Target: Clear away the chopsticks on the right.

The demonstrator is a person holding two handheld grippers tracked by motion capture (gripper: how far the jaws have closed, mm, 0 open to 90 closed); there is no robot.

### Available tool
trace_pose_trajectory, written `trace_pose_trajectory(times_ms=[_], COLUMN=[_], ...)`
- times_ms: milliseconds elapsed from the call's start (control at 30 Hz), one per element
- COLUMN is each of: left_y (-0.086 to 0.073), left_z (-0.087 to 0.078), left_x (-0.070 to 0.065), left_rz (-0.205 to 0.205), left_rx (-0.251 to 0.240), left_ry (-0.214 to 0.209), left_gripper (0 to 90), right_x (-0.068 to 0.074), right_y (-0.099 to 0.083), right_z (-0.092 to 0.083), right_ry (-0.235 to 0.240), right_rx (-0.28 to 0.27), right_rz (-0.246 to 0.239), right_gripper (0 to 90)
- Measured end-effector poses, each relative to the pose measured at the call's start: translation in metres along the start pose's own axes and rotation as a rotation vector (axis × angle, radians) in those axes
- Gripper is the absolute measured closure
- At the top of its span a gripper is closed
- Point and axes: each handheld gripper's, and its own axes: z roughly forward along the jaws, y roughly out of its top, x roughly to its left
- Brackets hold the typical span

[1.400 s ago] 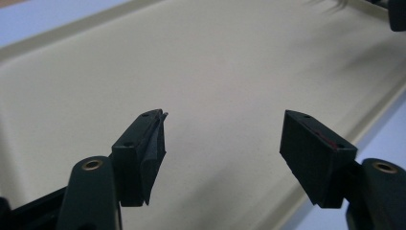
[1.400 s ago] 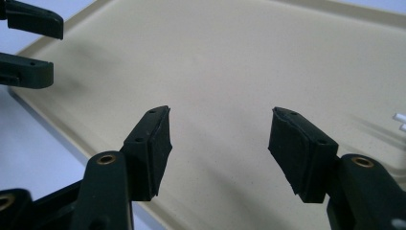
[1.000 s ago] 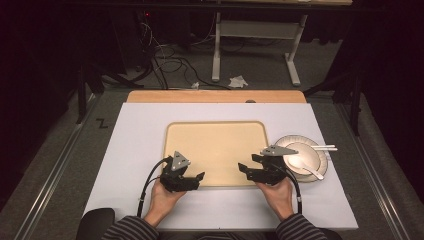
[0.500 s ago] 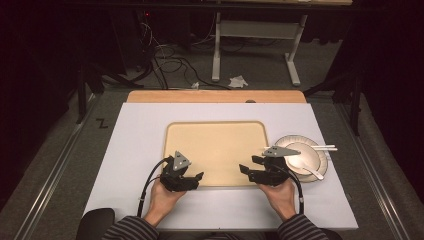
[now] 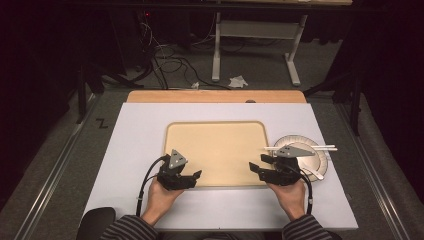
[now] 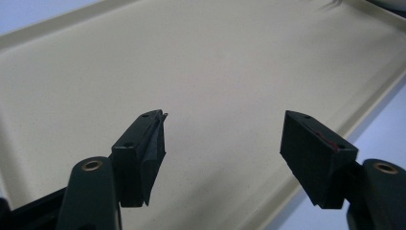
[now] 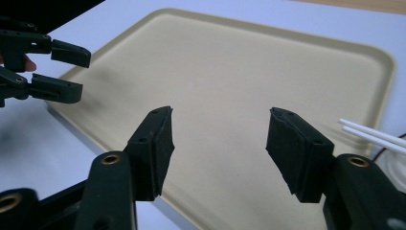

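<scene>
Your left gripper point(image 5: 196, 174) and right gripper point(image 5: 256, 167): both wide open, holding nothing, poised at tray point(image 5: 220, 150) near edge. Tray bare, mid-tabletop point(image 5: 140, 135). Plate point(image 5: 320, 162) with chopsticks point(image 5: 327, 147) untouched at right. No progress evident; all work remains.

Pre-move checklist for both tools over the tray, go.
1. Left tool open, nothing between its pads: ok; the jaws have just been closing a little.
2. Right tool open and empty: ok.
3. Tray bare and flat on the white table: ok.
4. Plate beside the tray's right edge, chopsticks lying across it: ok.
5. Both tools low at the tray's near edge, apart from each other: ok.
6. Whether either tool touches the tray's rim: cannot tell.
</scene>
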Motion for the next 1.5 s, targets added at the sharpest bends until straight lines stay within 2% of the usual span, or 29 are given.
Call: trace_pose_trajectory(times_ms=[67,100,267,467,600,633,767,800,900,933,1033,1233,1467,1500], left_y=[0.001,0.001,0.005,0.006,0.007,0.008,0.009,0.009,0.012,0.013,0.014,0.014,0.016,0.016], left_z=[-0.001,-0.001,-0.001,-0.002,-0.002,-0.002,-0.002,-0.002,-0.003,-0.004,-0.005,-0.004,-0.006,-0.005], left_x=[0.0,0.0,0.003,0.005,0.006,0.007,0.008,0.008,0.008,0.008,0.008,0.008,0.007,0.008], left_rz=[0.004,0.005,-0.022,-0.017,-0.025,-0.031,-0.029,-0.035,-0.085,-0.078,-0.078,-0.081,-0.072,-0.07], left_rx=[-0.007,-0.006,-0.007,-0.008,-0.009,-0.012,-0.01,-0.006,0.002,0.002,-0.001,-0.01,-0.031,-0.03], left_ry=[-0.007,-0.005,-0.002,0.0,-0.002,0.003,0.002,0.001,-0.015,-0.015,-0.018,-0.01,-0.006,-0.004], left_gripper=[32.9,32.9,33.0,33.4,33.5,33.5,33.5,33.6,34.4,34.3,33.9,33.4,33.2,31.9], right_x=[0.0,0.0,-0.003,-0.013,-0.014,-0.017,-0.021,-0.023,-0.023,-0.024,-0.028,-0.044,-0.051,-0.057], right_y=[0.0,0.0,0.001,-0.001,-0.002,-0.002,-0.002,-0.001,-0.001,0.0,0.002,-0.002,-0.003,-0.003], right_z=[0.0,-0.002,-0.008,-0.026,-0.032,-0.033,-0.036,-0.037,-0.043,-0.045,-0.057,-0.075,-0.089,-0.094], right_ry=[-0.003,0.008,0.015,-0.024,-0.042,-0.028,-0.026,-0.025,-0.021,-0.014,-0.005,-0.054,-0.067,-0.06], right_rx=[0.002,-0.007,-0.01,-0.045,-0.043,-0.034,-0.032,-0.038,-0.043,-0.051,-0.07,-0.073,-0.098,-0.099], right_rz=[-0.004,-0.006,-0.01,0.003,-0.012,0.005,0.017,0.011,0.015,-0.002,0.007,0.017,-0.003,-0.004], right_gripper=[45.6,49.3,51.8,54.9,54.4,53.0,51.7,51.4,47.7,47.7,47.3,51.8,57.2,58.5])
